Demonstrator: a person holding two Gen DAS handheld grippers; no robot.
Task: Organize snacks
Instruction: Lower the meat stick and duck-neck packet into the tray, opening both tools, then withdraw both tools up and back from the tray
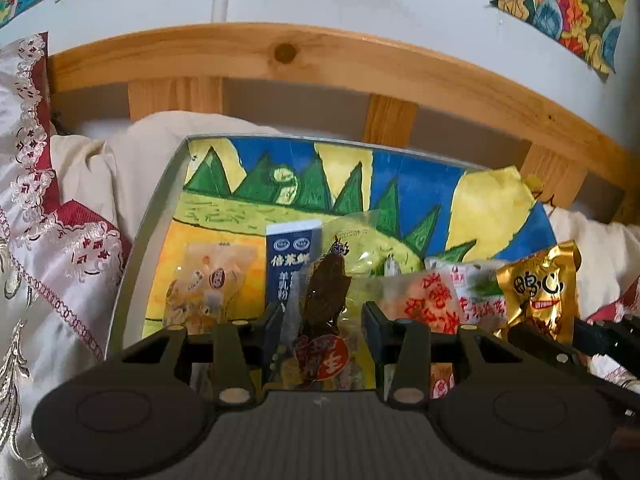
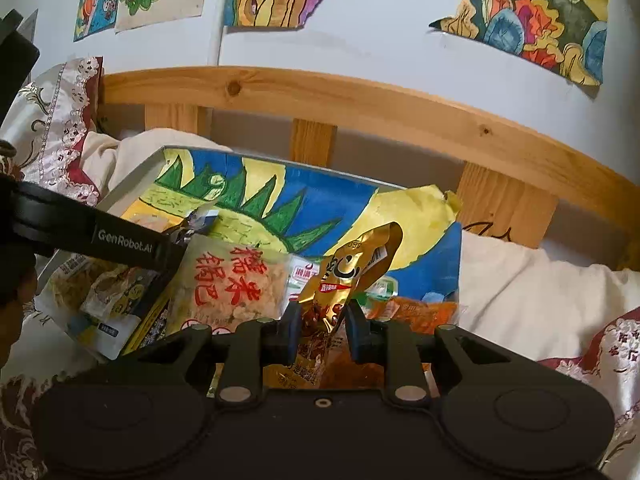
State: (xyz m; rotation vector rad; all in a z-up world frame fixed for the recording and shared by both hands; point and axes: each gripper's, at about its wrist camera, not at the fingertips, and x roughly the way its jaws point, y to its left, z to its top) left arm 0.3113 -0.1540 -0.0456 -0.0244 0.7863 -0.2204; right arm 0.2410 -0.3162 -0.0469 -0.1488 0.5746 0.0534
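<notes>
Gripping a clear packet with a dark snack point(image 1: 324, 300) low in the frame, the left gripper point(image 1: 324, 316) has its fingers closed on soft film that could slide free. Clenched on a gold packet point(image 2: 340, 292), the right gripper point(image 2: 322, 328) pinches only its lower end, so it may swing or tear. Both hang over the painted tray point(image 1: 168, 184), whose lower half is crowded with snacks; its upper part stays open, the raised rim and wooden headboard point(image 1: 280, 52) beyond

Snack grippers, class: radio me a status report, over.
Left gripper shut on clear dark-snack packet. Right gripper shut on gold packet. Both over painted tray; other packets crowd underneath.
</notes>
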